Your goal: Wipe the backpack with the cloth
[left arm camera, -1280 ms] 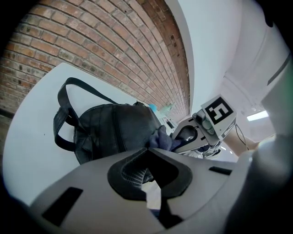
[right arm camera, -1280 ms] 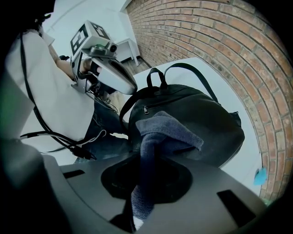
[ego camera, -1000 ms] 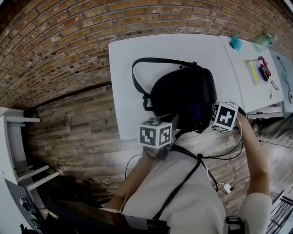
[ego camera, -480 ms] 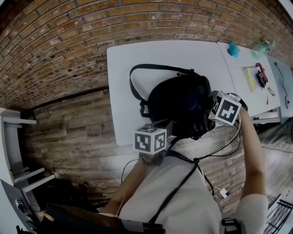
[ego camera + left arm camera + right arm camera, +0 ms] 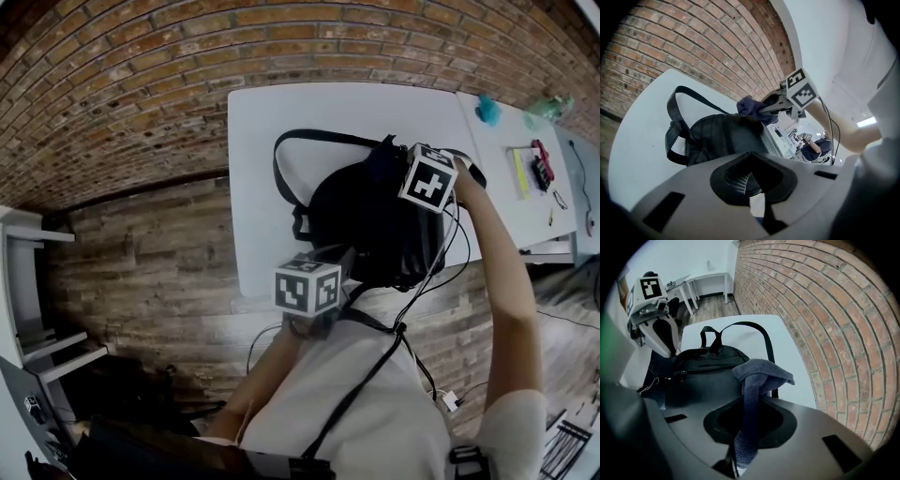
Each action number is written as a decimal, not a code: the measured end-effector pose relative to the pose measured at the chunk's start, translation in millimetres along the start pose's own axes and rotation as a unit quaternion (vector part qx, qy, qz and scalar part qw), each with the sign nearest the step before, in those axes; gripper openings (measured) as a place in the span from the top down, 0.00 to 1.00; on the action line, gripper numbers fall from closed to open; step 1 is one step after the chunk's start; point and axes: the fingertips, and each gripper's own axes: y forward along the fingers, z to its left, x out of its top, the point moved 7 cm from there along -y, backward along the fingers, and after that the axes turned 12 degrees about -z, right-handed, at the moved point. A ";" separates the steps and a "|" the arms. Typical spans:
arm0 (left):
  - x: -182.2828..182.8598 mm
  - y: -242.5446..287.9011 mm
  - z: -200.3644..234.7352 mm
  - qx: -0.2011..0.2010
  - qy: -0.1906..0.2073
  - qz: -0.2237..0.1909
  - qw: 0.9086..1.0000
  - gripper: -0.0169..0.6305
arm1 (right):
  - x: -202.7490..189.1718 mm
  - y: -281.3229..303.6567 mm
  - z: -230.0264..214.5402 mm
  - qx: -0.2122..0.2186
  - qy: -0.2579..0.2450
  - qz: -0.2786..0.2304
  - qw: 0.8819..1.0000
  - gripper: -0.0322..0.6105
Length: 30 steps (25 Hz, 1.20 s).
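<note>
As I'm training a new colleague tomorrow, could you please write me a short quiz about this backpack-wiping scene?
1. True or false: the right gripper has its jaws shut on the cloth.
2. The backpack lies on: A) a white table; B) a chair; C) a sofa.
3. What colour is the cloth?
Key: 1 true; 2 A; 3 dark blue.

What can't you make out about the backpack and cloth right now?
Head view: the cube on the right gripper hides whether the cloth touches the backpack.
Head view: the left gripper covers the backpack's near edge.
Head view: side-table items too small.
</note>
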 end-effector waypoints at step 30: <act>-3.9 -6.8 9.6 0.008 -0.017 0.002 1.000 0.97 | -0.5 21.0 58.4 0.101 -0.022 0.060 0.993 0.86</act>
